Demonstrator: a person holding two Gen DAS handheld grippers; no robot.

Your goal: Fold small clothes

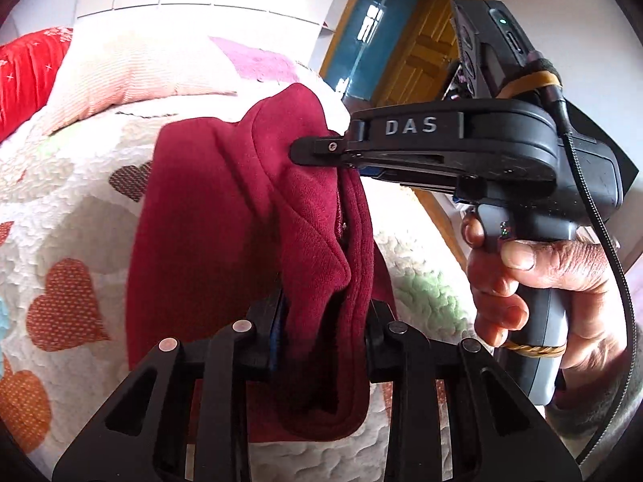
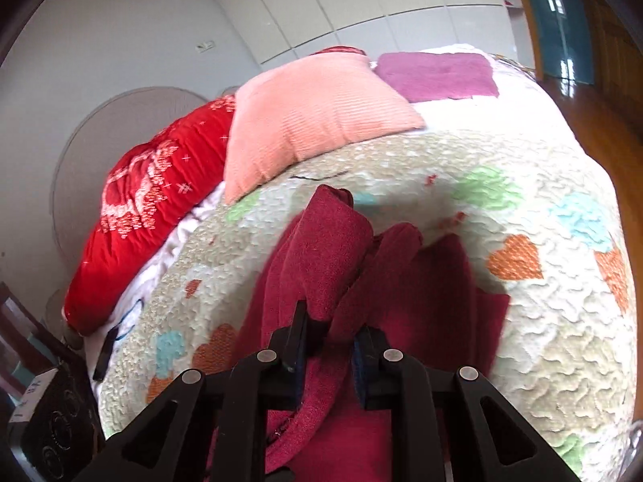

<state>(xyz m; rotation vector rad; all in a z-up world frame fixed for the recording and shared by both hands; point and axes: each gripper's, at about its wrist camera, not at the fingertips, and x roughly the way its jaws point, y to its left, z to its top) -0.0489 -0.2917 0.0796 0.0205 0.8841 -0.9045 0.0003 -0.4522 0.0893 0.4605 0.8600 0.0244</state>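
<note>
- Holding: one dark red garment (image 1: 241, 217), raised off the bed (image 1: 72, 209) and hanging in folds, likely to bring two edges together for a fold.
- Left claw (image 1: 321, 333): clenched on a near bunch of the cloth.
- Right claw (image 1: 317, 150): clamped on the far upper edge; a hand (image 1: 534, 281) grips its handle.
- Pillows at the far end: one red (image 2: 148, 217), one peach (image 2: 313, 116).
- One purple folded cloth (image 2: 438, 76), far right, apart from the work.

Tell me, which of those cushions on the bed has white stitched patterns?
The red cushion, farthest left in the right wrist view. The peach cushion beside it is plain ribbed fabric with no pattern.
</note>
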